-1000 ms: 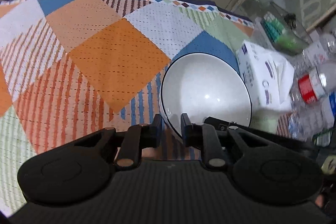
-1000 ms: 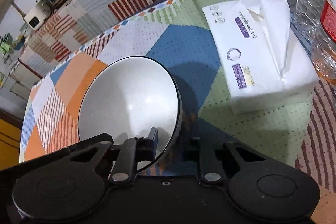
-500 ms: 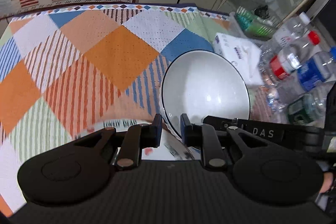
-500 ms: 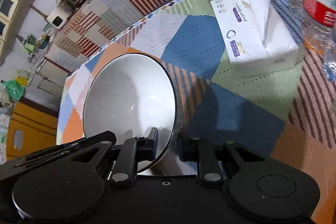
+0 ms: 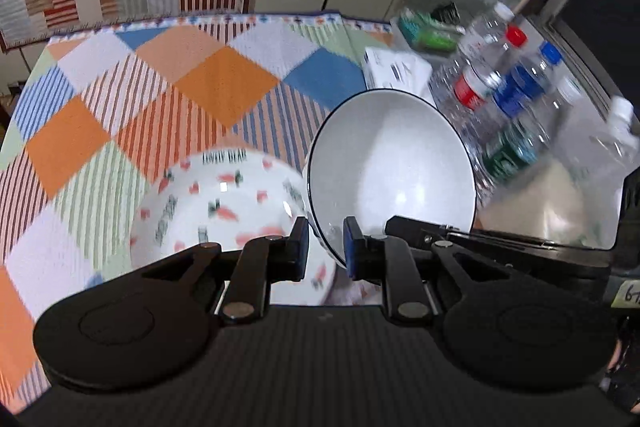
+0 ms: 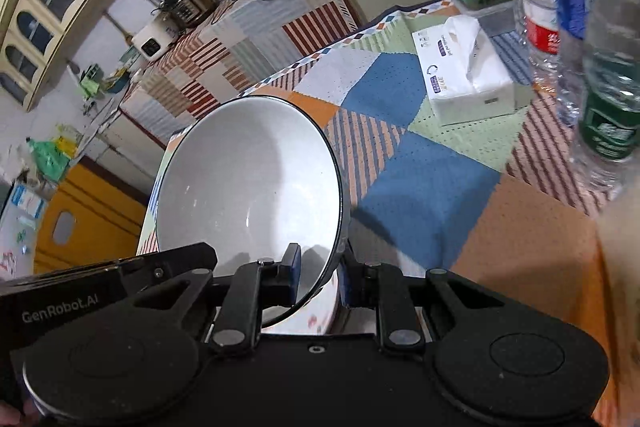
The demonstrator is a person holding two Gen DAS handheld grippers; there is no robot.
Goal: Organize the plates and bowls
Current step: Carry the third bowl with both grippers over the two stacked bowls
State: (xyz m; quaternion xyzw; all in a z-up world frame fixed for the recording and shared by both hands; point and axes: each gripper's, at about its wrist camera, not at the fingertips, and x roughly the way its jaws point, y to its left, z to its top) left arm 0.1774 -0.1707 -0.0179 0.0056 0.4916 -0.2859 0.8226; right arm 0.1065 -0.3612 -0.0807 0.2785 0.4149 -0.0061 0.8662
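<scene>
Both grippers, left [image 5: 326, 247] and right [image 6: 318, 277], pinch opposite rims of the white bowl [image 5: 390, 171], centre-right of frame above the patterned plate [image 5: 224, 203]. Keep it level; lower together.

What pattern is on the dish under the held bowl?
Small orange carrots on white patterned plate; left wrist view.

In the left wrist view the patterned plate [image 5: 224, 203] is smeared by motion blur; its printed figures and lettering cannot be read, and its near edge is hidden behind the fingers [image 5: 298, 247]. The water bottles [image 5: 500, 95] at the right are blurred too, labels unreadable. The white bowl [image 5: 392, 171] hides part of the tissue pack [image 5: 394, 67] behind it. In the right wrist view the bottles [image 6: 580, 27] are cut off by the top and right edges.
</scene>
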